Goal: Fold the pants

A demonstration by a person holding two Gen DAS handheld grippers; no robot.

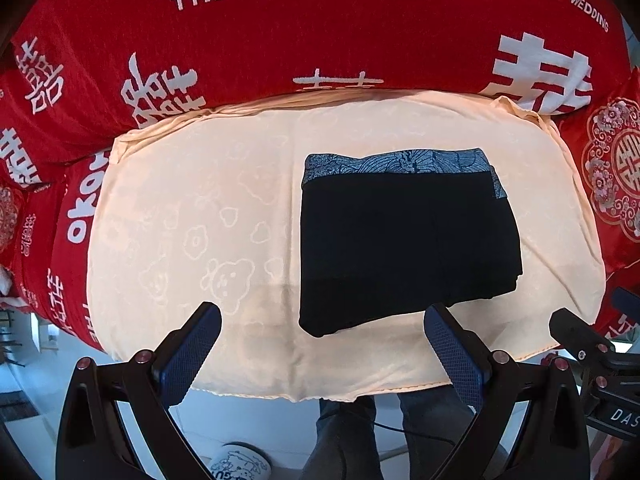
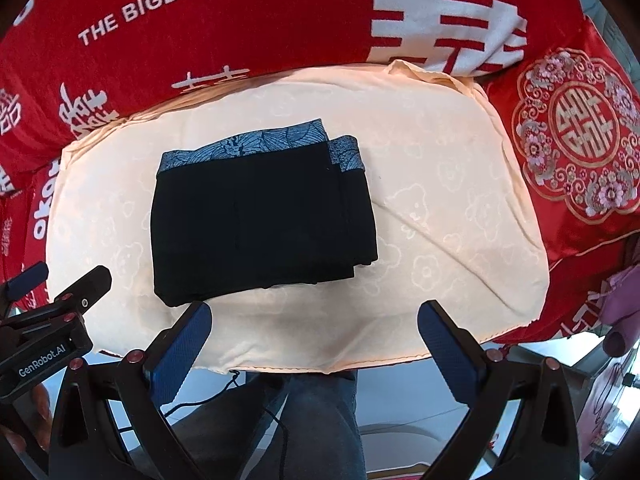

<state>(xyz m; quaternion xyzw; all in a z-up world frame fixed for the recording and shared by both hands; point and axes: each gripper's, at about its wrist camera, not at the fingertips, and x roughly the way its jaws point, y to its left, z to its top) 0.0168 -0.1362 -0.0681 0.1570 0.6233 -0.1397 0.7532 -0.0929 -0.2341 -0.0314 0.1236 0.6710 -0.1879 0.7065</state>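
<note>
Black pants (image 1: 404,244) with a blue patterned waistband lie folded into a compact rectangle on a cream blanket (image 1: 200,208). They also show in the right wrist view (image 2: 260,224), waistband at the far edge. My left gripper (image 1: 324,316) is open and empty, hovering over the near edge of the blanket, just in front of the pants. My right gripper (image 2: 316,316) is open and empty, also above the near edge, with the pants ahead and to the left. Each gripper shows at the edge of the other's view: the right gripper (image 1: 592,344), the left gripper (image 2: 60,300).
The cream blanket (image 2: 460,216) covers a surface draped with a red wedding-print quilt (image 1: 320,28). A red embroidered cushion (image 2: 576,132) sits at the right. The person's legs in jeans (image 2: 316,420) and the floor show below the near edge.
</note>
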